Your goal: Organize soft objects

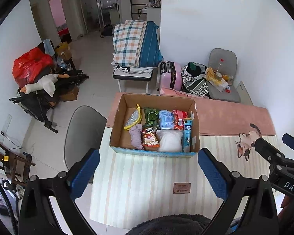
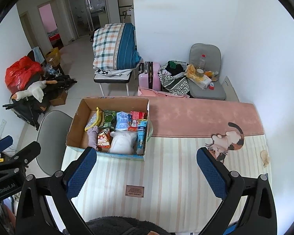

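An open cardboard box [image 1: 127, 101] [image 2: 78, 117] stands on the striped cloth of the table [image 1: 156, 176] [image 2: 176, 176]. Inside lie several soft packs: a white pouch [image 1: 169, 141] [image 2: 122, 142], a lilac cloth [image 1: 136, 135] [image 2: 93, 136], an orange snack bag [image 1: 150, 139] [image 2: 103, 138], a yellow-edged pouch [image 1: 133, 117] and a blue tissue pack [image 1: 165, 118]. My left gripper [image 1: 149, 154] hovers open just before the box's near wall, nothing between its fingers. My right gripper [image 2: 147, 152] is open too, over the bare cloth to the right of the box.
A grey chair [image 1: 84, 129] sits left of the table. Beyond it stand a bench with a plaid bundle [image 1: 137, 43], a pink suitcase [image 1: 171, 75], and a chair with clutter [image 1: 221, 80]. A cat picture [image 2: 227, 141] marks the cloth at right; a small beige scrap [image 2: 264, 156] lies near the wall.
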### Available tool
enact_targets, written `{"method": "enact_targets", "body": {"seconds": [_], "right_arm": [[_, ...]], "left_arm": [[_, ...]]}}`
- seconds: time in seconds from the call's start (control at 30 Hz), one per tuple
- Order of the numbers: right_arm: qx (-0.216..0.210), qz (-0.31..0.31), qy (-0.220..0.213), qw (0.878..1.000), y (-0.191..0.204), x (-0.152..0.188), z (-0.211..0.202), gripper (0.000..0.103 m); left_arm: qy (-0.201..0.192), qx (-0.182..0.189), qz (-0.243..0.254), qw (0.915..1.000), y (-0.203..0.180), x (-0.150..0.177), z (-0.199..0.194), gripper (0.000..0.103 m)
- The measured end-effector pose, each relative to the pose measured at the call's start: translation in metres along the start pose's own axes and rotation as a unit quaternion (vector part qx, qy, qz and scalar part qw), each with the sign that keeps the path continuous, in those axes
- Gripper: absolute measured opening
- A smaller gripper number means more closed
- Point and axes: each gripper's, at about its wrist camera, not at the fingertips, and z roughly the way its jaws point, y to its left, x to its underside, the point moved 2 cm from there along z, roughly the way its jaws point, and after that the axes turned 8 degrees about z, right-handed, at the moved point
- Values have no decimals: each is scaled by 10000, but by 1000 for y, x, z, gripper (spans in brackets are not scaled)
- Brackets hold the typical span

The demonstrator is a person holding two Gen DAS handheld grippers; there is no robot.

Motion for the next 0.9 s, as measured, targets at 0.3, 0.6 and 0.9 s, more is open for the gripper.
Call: {"method": "enact_targets", "body": {"seconds": [0.3, 0.6, 0.9], "right_arm": [[-36, 11, 34, 10000, 1, 0, 0, 103], [-15, 19, 69, 10000, -1, 1, 1, 103], [-10, 19, 40, 10000, -1, 0, 1, 103]], "left_arm": [[-31, -1, 20, 10000, 2, 0, 0, 103], [22, 33, 84, 10000, -5, -1, 5, 103], [16, 12, 80, 10000, -2, 0, 6, 103]]}}
